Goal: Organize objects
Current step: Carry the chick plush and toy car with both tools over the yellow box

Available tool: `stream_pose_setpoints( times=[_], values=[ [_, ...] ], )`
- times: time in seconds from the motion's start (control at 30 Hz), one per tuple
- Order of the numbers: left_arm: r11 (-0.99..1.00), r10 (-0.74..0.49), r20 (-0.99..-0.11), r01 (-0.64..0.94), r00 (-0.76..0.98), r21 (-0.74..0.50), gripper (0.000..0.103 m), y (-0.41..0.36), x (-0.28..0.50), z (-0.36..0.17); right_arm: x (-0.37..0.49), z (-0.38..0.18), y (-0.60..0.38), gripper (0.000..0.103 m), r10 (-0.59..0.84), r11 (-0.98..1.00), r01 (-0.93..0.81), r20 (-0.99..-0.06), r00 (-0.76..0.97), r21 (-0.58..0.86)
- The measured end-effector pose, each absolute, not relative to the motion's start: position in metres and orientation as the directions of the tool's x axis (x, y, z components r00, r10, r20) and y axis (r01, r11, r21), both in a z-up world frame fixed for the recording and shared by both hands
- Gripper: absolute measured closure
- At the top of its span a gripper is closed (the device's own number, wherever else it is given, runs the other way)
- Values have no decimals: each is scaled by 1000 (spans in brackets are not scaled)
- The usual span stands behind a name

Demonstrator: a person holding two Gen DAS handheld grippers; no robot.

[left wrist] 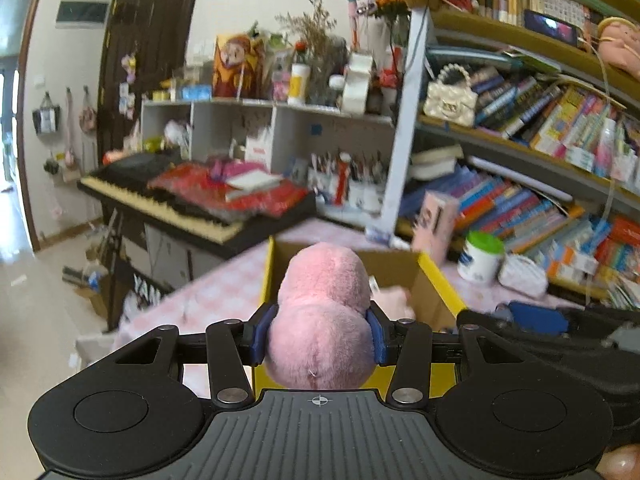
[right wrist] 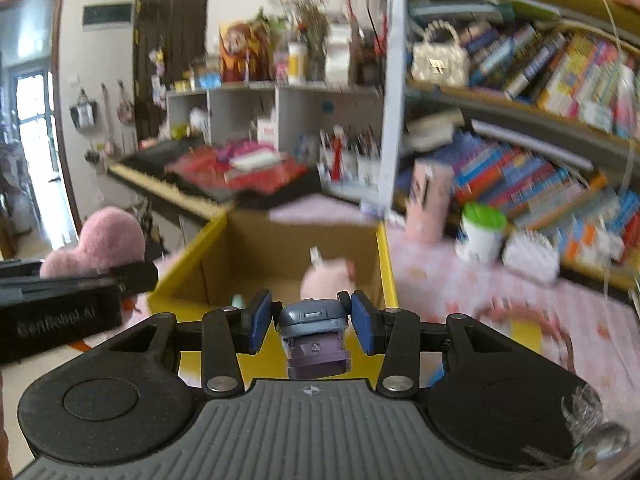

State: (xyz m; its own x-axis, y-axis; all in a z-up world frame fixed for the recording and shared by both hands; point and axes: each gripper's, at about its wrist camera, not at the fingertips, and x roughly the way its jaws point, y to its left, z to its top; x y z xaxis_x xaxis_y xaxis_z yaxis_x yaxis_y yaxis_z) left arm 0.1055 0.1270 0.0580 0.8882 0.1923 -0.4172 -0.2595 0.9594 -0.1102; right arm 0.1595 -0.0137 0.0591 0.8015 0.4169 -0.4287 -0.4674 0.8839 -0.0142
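Observation:
My left gripper [left wrist: 317,334] is shut on a pink plush toy [left wrist: 322,312] and holds it over the near edge of an open cardboard box with yellow sides [left wrist: 438,276]. In the right wrist view the same plush [right wrist: 104,240] shows at far left, above the left gripper's body. My right gripper [right wrist: 312,322] has a small grey and purple toy car [right wrist: 314,338] between its blue pads; a gap shows on each side of the car. It hangs over the box [right wrist: 188,260]. Another pink plush [right wrist: 328,278] lies inside the box.
The box stands on a pink checked tablecloth [right wrist: 500,292]. A white jar with a green lid [right wrist: 482,236], a pink carton [right wrist: 426,200] and a small white pouch [right wrist: 530,256] stand behind it. A packed bookshelf [left wrist: 540,140] is at right, a keyboard [left wrist: 168,200] at left.

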Motion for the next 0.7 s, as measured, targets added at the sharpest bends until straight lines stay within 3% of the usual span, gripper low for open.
stream_pose_setpoints(
  times=[0.2,0.7],
  values=[
    [939,250,-418,-323,874,-115,57,133,154,60,216,69,3,62,457,856,-514,-394,797,-46],
    [917,302,-555,-395,775,-53,57,128,215,20,287,-10,33,62,456,776,-626,-614,645,-81]
  ],
)
